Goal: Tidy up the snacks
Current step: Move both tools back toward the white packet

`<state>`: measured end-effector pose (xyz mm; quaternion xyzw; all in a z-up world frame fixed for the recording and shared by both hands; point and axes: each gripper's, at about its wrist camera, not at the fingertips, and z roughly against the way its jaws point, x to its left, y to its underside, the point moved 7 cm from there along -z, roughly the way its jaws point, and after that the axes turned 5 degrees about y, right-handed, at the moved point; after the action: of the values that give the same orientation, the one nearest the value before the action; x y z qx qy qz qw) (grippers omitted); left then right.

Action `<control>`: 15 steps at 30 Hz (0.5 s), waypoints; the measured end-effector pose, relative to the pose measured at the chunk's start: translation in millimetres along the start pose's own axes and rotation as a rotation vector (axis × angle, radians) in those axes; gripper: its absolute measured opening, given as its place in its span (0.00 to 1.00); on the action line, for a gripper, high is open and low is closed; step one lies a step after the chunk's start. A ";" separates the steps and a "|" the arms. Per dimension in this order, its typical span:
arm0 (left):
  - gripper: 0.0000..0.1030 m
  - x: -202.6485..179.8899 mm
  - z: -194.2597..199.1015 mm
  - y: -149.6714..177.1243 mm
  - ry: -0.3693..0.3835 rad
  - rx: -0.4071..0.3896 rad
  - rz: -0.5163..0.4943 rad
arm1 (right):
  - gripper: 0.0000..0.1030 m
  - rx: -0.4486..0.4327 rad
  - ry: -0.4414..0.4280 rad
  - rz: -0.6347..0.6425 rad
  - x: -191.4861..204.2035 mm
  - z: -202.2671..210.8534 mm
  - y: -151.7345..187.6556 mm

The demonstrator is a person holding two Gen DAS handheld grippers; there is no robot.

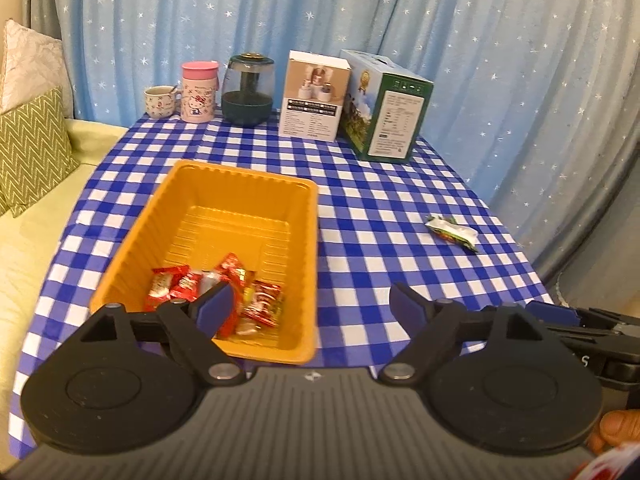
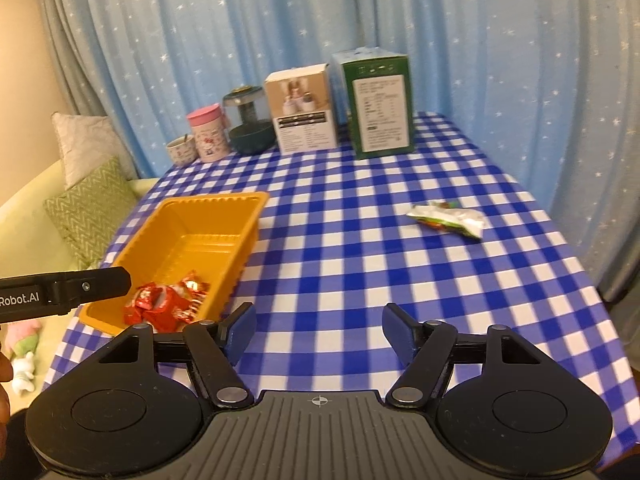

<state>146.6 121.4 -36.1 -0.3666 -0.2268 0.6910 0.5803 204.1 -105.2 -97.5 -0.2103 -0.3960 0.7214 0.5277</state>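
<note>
On blue-checked tablecloth (image 2: 360, 248) before starry curtain (image 2: 280, 20): orange tray (image 1: 192, 200) holding red snack packets (image 1: 188, 286); green-white packet (image 2: 446, 218) lying apart; left gripper (image 1: 310, 304), right gripper (image 2: 318, 330) gaping, gripping nothing.

Warm, even indoor light falls softly over the checked tablecloth (image 1: 380, 208), casting faint shadows and no glare, while fisheye distortion bows the curtain (image 2: 460, 20) at dark corners and slight blur softens both views.
</note>
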 end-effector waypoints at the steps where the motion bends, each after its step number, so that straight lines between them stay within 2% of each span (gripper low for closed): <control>1: 0.83 -4.1 -0.8 1.2 0.004 0.002 -0.002 | 0.70 -0.002 0.007 -0.002 -4.0 2.3 0.7; 15: 0.90 -51.7 -12.8 6.7 0.031 0.009 -0.060 | 0.74 -0.010 0.089 -0.081 -65.3 20.4 8.2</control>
<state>155.1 68.4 -36.6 -0.3677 -0.2256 0.6684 0.6059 207.7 -173.9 -99.3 -0.2284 -0.3839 0.6876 0.5724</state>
